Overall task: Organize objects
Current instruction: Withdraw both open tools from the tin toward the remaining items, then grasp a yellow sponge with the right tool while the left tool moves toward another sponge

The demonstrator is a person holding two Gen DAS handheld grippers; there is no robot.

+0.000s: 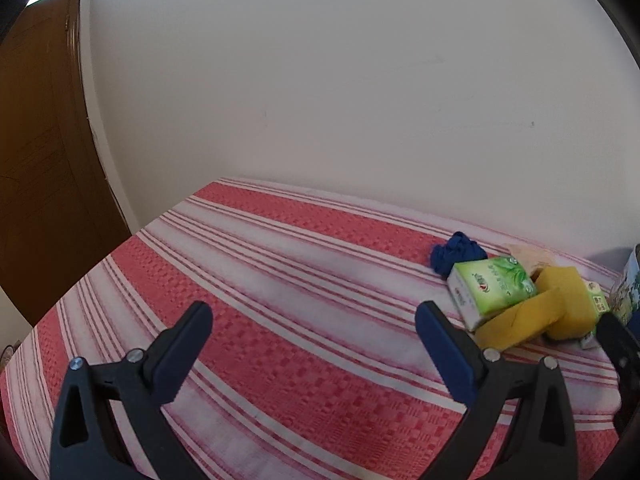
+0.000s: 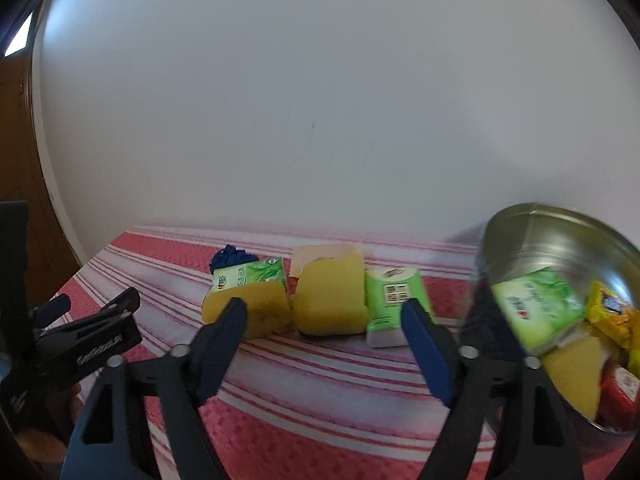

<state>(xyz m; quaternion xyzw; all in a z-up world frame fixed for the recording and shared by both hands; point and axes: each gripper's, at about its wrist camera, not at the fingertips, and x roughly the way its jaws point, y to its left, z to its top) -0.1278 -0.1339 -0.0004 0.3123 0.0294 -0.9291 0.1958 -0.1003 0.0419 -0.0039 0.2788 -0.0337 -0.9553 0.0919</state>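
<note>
Striped red-and-white bedding (image 2: 320, 364) carries a row of yellow sponges and green tissue packs just ahead of the right gripper (image 2: 324, 320), jaws apart and empty, the middle sponge (image 2: 330, 304) dead ahead, while the left gripper (image 1: 314, 324) gapes empty farther left

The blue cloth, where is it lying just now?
The blue cloth lies bunched on the striped cover near the wall, at the left end of the row, just behind the left tissue pack.
</note>
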